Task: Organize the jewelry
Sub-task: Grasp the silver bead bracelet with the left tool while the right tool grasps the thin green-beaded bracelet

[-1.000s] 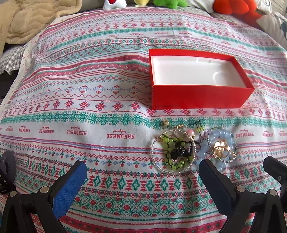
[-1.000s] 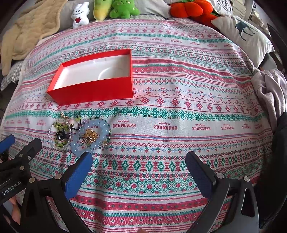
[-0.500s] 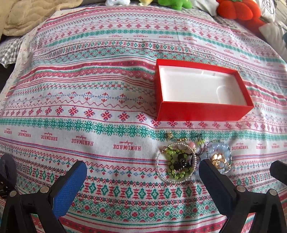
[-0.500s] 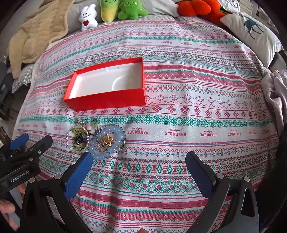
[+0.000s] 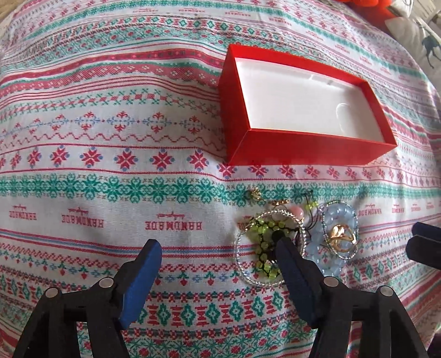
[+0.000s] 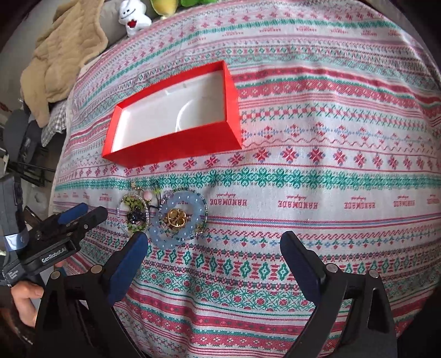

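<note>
An open red box with a white inside sits empty on the patterned bedspread. In front of it lies a pile of jewelry: a clear bead bracelet around green and black beads, and a pale blue bead bracelet around gold rings. My left gripper is open, its right finger tip over the green and black beads. My right gripper is open, its left finger just below the blue bracelet. The left gripper also shows in the right wrist view.
A tan blanket and a white plush toy lie at the bed's far left edge. The bedspread stretches wide to the right of the box.
Both grippers have moved forward and down toward the jewelry pile. The left gripper's jaws have narrowed and its right finger now reaches over the beads.
</note>
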The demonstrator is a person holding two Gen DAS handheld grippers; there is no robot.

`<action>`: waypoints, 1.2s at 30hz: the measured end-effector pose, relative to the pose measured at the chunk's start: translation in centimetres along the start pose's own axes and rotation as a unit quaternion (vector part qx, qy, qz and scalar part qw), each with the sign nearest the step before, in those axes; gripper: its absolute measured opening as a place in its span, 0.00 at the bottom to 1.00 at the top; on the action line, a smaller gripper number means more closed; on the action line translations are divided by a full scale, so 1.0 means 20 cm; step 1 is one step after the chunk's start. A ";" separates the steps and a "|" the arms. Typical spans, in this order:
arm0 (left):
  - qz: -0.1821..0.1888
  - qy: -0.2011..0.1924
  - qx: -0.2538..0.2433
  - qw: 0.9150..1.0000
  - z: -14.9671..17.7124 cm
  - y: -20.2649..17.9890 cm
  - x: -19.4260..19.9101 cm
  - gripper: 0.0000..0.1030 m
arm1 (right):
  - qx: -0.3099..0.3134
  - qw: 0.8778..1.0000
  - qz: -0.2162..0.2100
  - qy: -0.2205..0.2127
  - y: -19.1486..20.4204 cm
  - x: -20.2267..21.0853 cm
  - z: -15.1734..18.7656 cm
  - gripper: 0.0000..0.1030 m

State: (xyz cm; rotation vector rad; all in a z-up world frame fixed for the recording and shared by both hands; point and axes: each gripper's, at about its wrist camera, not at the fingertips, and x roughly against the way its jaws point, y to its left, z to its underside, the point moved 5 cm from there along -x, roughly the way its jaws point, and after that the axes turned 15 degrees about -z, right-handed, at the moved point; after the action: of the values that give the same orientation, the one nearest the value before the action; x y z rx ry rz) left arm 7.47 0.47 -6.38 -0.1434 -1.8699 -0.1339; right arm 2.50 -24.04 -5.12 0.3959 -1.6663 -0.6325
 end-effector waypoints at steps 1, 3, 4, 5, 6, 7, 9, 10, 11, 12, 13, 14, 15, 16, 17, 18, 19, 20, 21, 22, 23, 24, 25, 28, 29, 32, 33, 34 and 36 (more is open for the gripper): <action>0.005 0.003 -0.003 1.000 0.00 -0.01 -0.01 0.62 | 0.003 1.000 -0.005 0.005 0.00 -0.01 0.00 0.94; 0.006 0.011 -0.006 1.000 0.00 -0.02 -0.03 0.52 | 0.005 1.000 -0.018 0.014 0.01 -0.05 -0.02 0.94; 0.003 0.012 -0.007 1.000 -0.01 -0.03 -0.05 0.51 | 0.001 1.000 -0.025 0.019 0.01 -0.07 -0.02 0.94; 0.002 0.015 -0.008 1.000 -0.01 -0.04 -0.06 0.47 | -0.005 0.999 -0.031 0.023 0.01 -0.09 -0.03 0.94; 0.002 0.020 -0.008 1.000 -0.01 -0.04 -0.08 0.43 | -0.011 0.999 -0.035 0.028 0.01 -0.11 -0.04 0.94; 0.000 0.023 -0.009 1.000 -0.01 -0.05 -0.10 0.42 | -0.014 0.999 -0.037 0.033 0.01 -0.13 -0.04 0.93; -0.005 0.023 -0.010 1.000 -0.02 -0.05 -0.12 0.36 | -0.015 0.998 -0.035 0.042 0.03 -0.17 -0.05 0.92; -0.006 0.021 -0.008 1.000 -0.02 -0.05 -0.13 0.35 | -0.014 0.998 -0.034 0.047 0.04 -0.18 -0.05 0.92; -0.006 0.020 -0.007 1.000 -0.03 -0.06 -0.12 0.30 | -0.013 0.998 -0.032 0.051 0.05 -0.21 -0.05 0.91; -0.006 0.019 -0.006 1.000 -0.03 -0.06 -0.12 0.26 | -0.012 0.998 -0.030 0.055 0.05 -0.23 -0.06 0.91; -0.007 0.019 -0.006 1.000 -0.05 -0.07 -0.13 0.24 | -0.012 0.998 -0.025 0.059 0.05 -0.26 -0.06 0.91; -0.008 0.019 -0.008 1.000 -0.05 -0.07 -0.13 0.19 | -0.011 0.998 -0.018 0.062 0.06 -0.28 -0.06 0.90; -0.008 0.019 -0.009 1.000 -0.05 -0.07 -0.13 0.16 | -0.008 0.998 -0.009 0.064 0.06 -0.31 -0.07 0.90; -0.008 0.018 -0.011 1.000 -0.05 -0.08 -0.13 0.15 | -0.004 0.998 0.001 0.064 0.07 -0.33 -0.07 0.89; -0.009 0.017 -0.013 1.000 -0.05 -0.08 -0.13 0.11 | 0.000 0.998 0.009 0.064 0.07 -0.35 -0.08 0.89; -0.011 0.016 -0.015 1.000 -0.06 -0.11 -0.14 0.08 | 0.006 0.998 0.018 0.062 0.08 -0.37 -0.08 0.89; -0.012 0.016 -0.016 1.000 -0.06 -0.12 -0.15 0.06 | 0.010 0.998 0.028 0.060 0.08 -0.38 -0.09 0.89; -0.014 0.014 -0.018 1.000 -0.06 -0.13 -0.15 0.05 | 0.015 0.998 0.038 0.057 0.09 -0.40 -0.10 0.89; -0.017 0.013 -0.019 1.000 -0.06 -0.14 -0.15 0.04 | 0.020 0.997 0.051 0.053 0.10 -0.41 -0.10 0.87; -0.020 0.011 -0.022 1.000 -0.07 -0.16 -0.15 0.04 | 0.027 0.996 0.066 0.049 0.11 -0.42 -0.10 0.86; -0.022 0.009 -0.024 0.999 -0.07 -0.17 -0.15 0.03 | 0.034 0.995 0.079 0.046 0.13 -0.43 -0.11 0.82; -0.024 0.008 -0.026 0.999 -0.07 -0.17 -0.15 0.03 | 0.040 0.994 0.091 0.043 0.14 -0.44 -0.11 0.77; -0.025 0.006 -0.027 0.999 -0.07 -0.19 -0.16 0.03 | 0.045 0.993 0.100 0.040 0.15 -0.44 -0.11 0.75; -0.026 0.005 -0.025 0.999 -0.06 -0.21 -0.16 0.02 | 0.054 0.991 0.113 0.036 0.17 -0.47 -0.13 0.63; -0.026 0.005 -0.024 0.999 -0.06 -0.21 -0.15 0.02 | 0.057 0.991 0.116 0.035 0.18 -0.48 -0.13 0.60; -0.024 0.002 -0.023 0.999 -0.06 -0.21 -0.14 0.02 | 0.066 0.991 0.115 0.036 0.19 -0.48 -0.12 0.53; -0.023 0.001 -0.022 0.999 -0.06 -0.20 -0.13 0.01 | 0.066 0.991 0.112 0.037 0.20 -0.47 -0.12 0.53; -0.022 -0.001 -0.022 1.000 -0.06 -0.20 -0.12 0.01 | 0.064 0.991 0.107 0.038 0.19 -0.47 -0.12 0.52; -0.021 -0.006 -0.020 1.000 -0.07 -0.19 -0.09 0.00 | 0.059 0.993 0.098 0.038 0.19 -0.43 -0.10 0.52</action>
State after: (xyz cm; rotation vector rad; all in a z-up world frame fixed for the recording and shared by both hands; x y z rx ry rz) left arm 8.77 -3.61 -7.83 -0.1340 -1.8842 -0.1998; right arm 6.53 -16.37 -9.46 0.3320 -1.6491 -0.3711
